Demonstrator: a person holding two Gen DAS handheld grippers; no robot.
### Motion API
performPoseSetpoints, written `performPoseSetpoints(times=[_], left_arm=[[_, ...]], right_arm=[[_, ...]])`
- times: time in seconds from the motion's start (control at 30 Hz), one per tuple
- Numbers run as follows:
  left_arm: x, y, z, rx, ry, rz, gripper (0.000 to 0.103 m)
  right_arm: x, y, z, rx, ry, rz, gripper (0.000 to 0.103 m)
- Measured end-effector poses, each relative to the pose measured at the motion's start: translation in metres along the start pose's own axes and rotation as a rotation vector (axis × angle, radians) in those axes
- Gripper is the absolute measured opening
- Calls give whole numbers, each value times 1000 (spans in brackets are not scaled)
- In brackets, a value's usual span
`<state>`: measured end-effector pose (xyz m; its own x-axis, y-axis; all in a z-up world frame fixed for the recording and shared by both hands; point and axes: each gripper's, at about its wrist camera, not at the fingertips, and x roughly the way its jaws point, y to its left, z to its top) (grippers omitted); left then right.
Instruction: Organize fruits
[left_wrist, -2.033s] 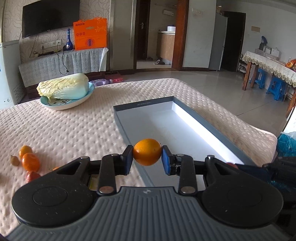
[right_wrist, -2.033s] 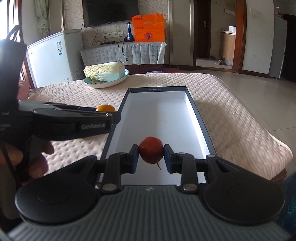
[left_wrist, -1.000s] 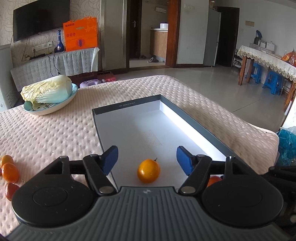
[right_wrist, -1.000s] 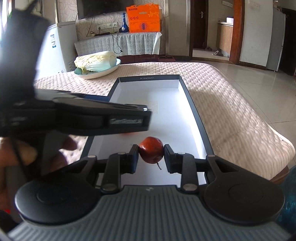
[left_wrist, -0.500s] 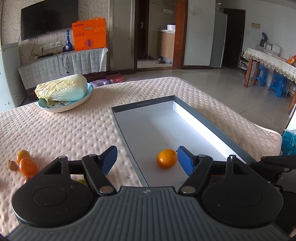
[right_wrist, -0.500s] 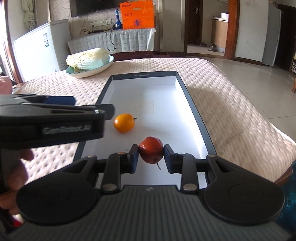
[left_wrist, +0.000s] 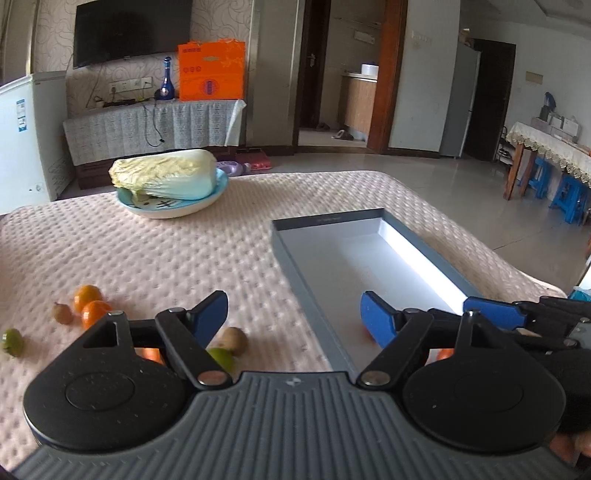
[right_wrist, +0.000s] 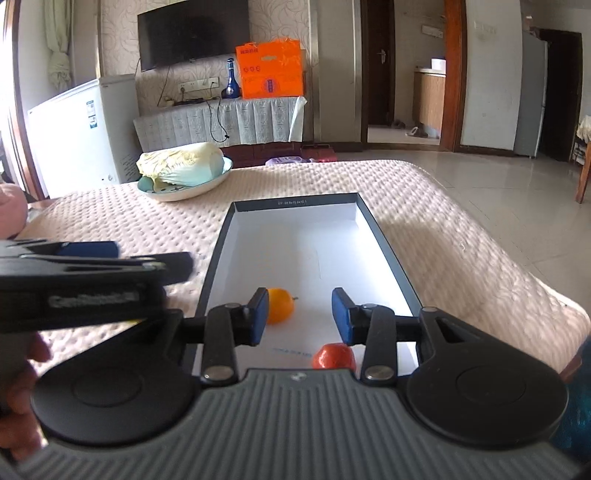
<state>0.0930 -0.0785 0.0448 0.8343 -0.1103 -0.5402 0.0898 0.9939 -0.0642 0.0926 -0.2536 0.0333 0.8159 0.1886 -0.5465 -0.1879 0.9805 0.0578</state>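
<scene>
The right gripper (right_wrist: 299, 312) hangs over the near end of the grey box (right_wrist: 384, 236), and its fingers have just been opening: they stand apart with nothing between them, and the red fruit (right_wrist: 332, 356) lies on the box floor just below, close to the right-hand finger, with the orange fruit (right_wrist: 280, 304) resting a little further in, partly behind the left-hand finger. The left gripper (left_wrist: 293, 319) has its fingers wide apart and empty too, poised across the box's near left wall with the loose fruit on the tabletop (left_wrist: 147, 258) ahead of it: a kiwi (left_wrist: 234, 339) and a green fruit (left_wrist: 221, 358) nearest, two small oranges (left_wrist: 88, 301) and more small fruit further left. The step in hand looks like clearing the right fingers after the drop while the left goes for the next piece. To do it well, lift the right gripper straight up so the pad does not nudge the red fruit, and centre the left fingers on one fruit before squeezing, since round fruit on the bumpy cloth may roll.
</scene>
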Motion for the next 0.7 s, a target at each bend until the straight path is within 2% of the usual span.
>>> performPoseSetpoints(times=[0.17, 0.43, 0.7], left_arm=[[-17, 19, -2, -9, -6, 42, 83], [-46, 41, -10, -17, -7, 103, 83], [-65, 82, -21, -19, 10, 180, 83]], right_arm=[[0, -6, 4, 59, 1, 3, 40], [-6, -1, 4, 75, -12, 14, 40], [-15, 23, 4, 35, -43, 102, 40]])
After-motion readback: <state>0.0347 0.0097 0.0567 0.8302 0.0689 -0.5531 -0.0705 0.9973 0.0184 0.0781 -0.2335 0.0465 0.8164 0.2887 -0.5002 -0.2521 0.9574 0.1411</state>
